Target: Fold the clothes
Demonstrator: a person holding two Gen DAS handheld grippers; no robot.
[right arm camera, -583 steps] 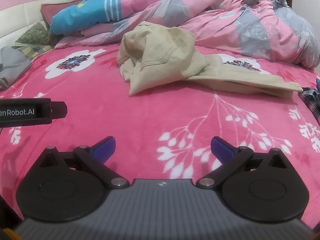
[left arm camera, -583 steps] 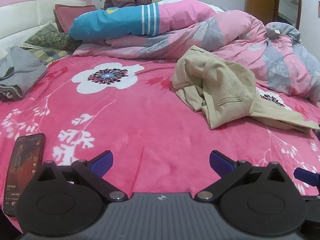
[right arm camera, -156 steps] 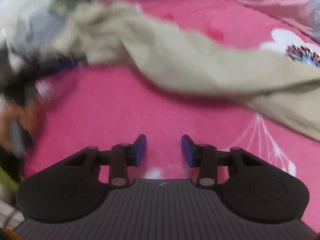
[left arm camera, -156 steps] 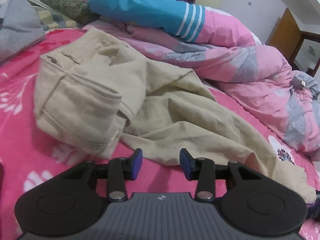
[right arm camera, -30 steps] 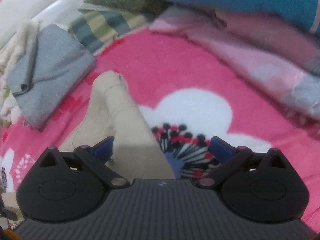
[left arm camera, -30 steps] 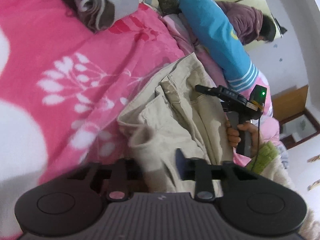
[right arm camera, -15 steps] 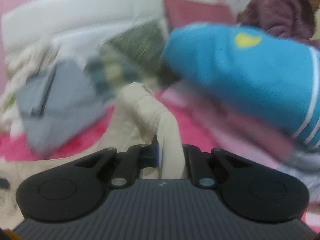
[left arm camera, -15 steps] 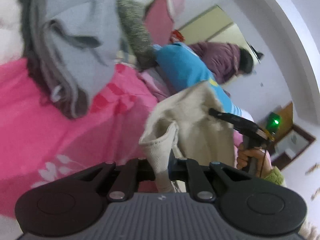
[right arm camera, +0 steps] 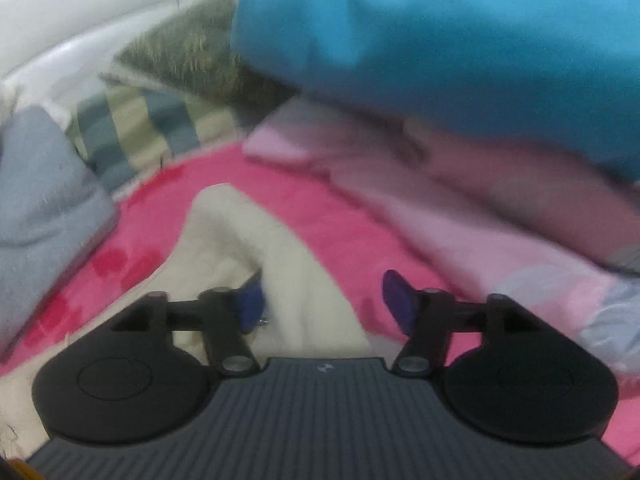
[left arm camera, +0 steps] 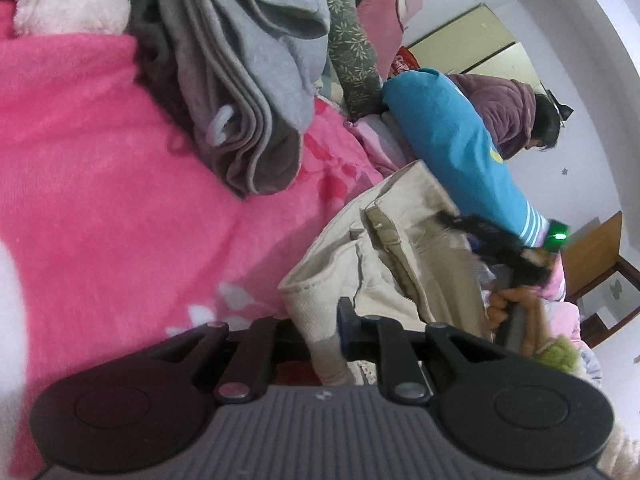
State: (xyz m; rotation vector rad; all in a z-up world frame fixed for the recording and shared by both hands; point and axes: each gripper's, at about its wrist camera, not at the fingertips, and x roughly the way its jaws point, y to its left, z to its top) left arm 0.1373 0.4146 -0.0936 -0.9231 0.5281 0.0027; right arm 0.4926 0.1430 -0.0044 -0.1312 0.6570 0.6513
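The left gripper [left arm camera: 324, 330] has its fingers [left arm camera: 345, 320] pinched tight on a thick edge of the tan pants [left arm camera: 404, 256]. The right gripper [right arm camera: 324, 300] has its fingers [right arm camera: 396, 300] spread apart, with a tan fold [right arm camera: 280, 264] lying between them, closer to the left one; I cannot tell if it touches. The pants lie bunched on the pink bed cover [left arm camera: 100, 200], and their long side runs away from the left gripper toward the pillows. A hand [left arm camera: 516, 308] holds the other gripper just beside the pants. Farther off sits a pile of folded gray clothes [left arm camera: 256, 80]. Behind that are a green pillow [left arm camera: 352, 56] and a blue blanket roll [left arm camera: 452, 140]. A person in a purple coat [left arm camera: 508, 108] is at the far side.
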